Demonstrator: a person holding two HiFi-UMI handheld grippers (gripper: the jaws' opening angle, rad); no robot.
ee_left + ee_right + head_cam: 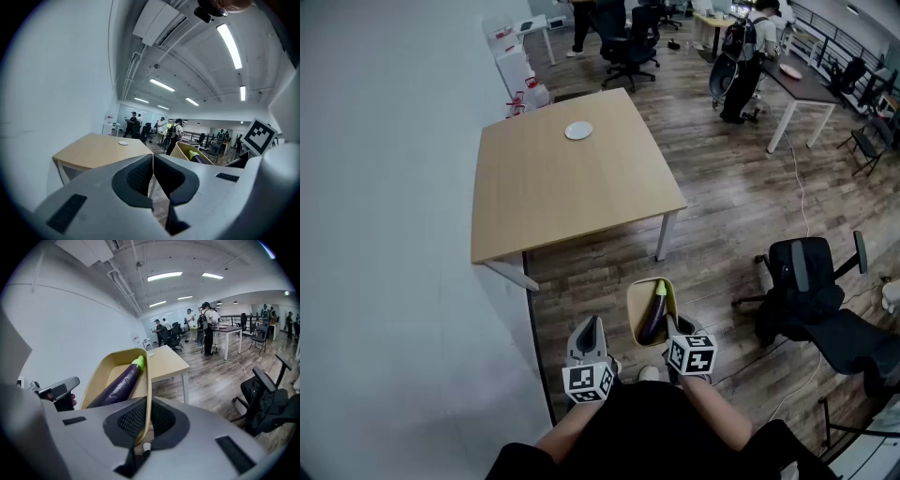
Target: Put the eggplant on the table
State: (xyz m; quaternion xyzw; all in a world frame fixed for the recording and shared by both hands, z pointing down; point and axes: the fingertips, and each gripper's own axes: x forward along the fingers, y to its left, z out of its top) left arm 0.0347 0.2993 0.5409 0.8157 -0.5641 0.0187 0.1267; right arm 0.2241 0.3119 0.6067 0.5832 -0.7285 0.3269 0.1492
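1. The table [562, 197] stands ahead of the person and a little to the left in the head view, with bare wooden floor between its near edge and both grippers. Its top is free except for one small dish towards the far side.
2. A pale yellow tray [632, 314] is held in the air below the table's near right corner, with its long side pointing towards the table. It contains only the eggplant.
3. The eggplant [654, 317] lies lengthwise in the tray. Its green stem end points away from the person, towards the table, and its dark body slopes back towards the right gripper.
4. The right gripper [673, 328] is clamped on the tray's near rim, with the thin wall pinched between its pads [126, 420]. The eggplant lies just beyond its jaws and is carried rather than gripped. My judgement is that the load has to travel forward and left, over the table edge.
5. The left gripper [592, 324] has its jaws pressed together on nothing. It sits beside the tray without touching it.
6. The white dish [578, 130] lies well apart from the tray.
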